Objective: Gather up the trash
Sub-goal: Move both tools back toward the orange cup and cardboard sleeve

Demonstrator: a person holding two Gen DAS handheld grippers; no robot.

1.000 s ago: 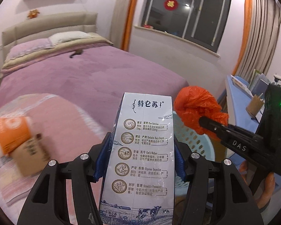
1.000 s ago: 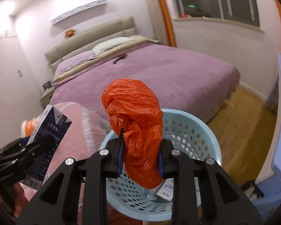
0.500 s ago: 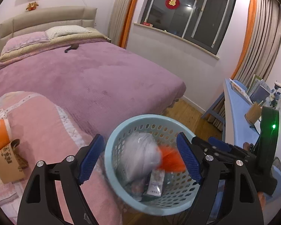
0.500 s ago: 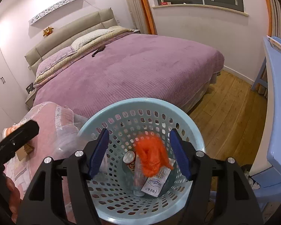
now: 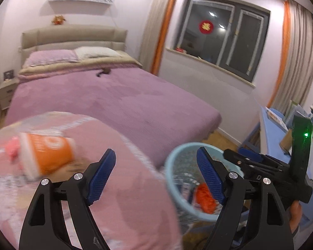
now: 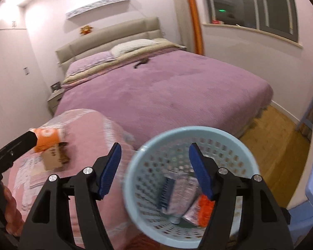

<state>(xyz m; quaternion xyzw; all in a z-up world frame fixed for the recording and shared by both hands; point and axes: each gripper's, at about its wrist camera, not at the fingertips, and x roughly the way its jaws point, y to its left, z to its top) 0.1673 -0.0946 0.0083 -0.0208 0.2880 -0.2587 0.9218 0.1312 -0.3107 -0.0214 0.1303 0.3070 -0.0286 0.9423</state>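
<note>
A light blue perforated basket (image 6: 229,137) stands by the bed's foot; it also shows in the left wrist view (image 5: 177,156). Inside lie the orange plastic bag (image 6: 204,210), the milk carton (image 6: 167,191) and other wrappers. My right gripper (image 6: 154,154) is open and empty above the basket's left rim. My left gripper (image 5: 156,160) is open and empty over the pink quilt (image 5: 125,198). An orange paper cup (image 5: 46,154) and a brown cardboard box (image 6: 52,158) lie on the quilt to the left.
A purple bed (image 6: 167,87) fills the middle, with a nightstand (image 5: 6,91) beside it. A blue desk (image 5: 271,129) with books stands right. Wooden floor (image 6: 277,137) lies beyond the basket. A dark small object (image 6: 140,63) lies on the bed.
Both grippers opened and dropped the milk carton and the orange bag into the basket. The left gripper has since swung left over the pink quilt toward the cup.
</note>
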